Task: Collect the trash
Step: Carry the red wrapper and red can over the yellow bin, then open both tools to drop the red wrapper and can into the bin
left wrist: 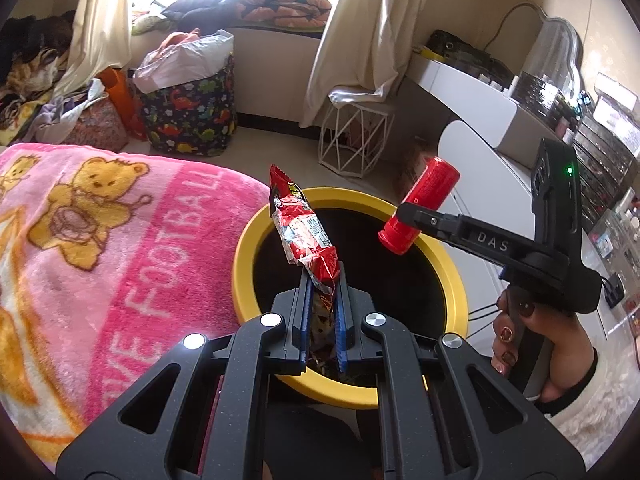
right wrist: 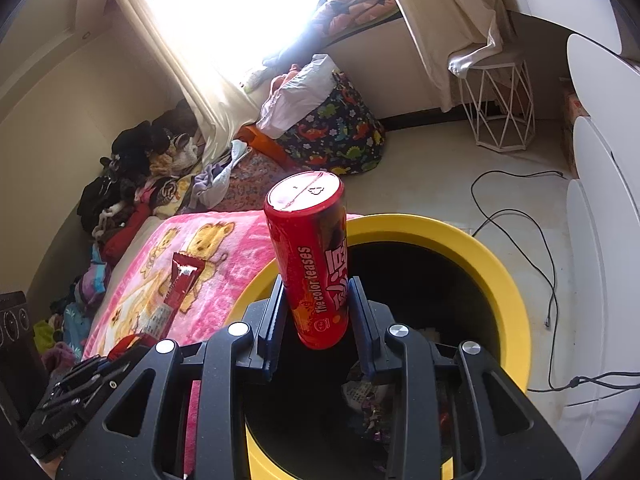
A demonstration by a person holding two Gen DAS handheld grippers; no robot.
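Left wrist view: bin at ctr, blanket touching its left side. Snack wrapper above bin opening, ctr; can to its right, over bin's right rim. Fabric basket upper left, behind blanket. Wire stool behind bin, upper ctr-right. Trash in bin bottom, right wrist view.

The red can reads "The color teases". The pink blanket reads "FOOTBALL". The right tool's arm shows "DAS".
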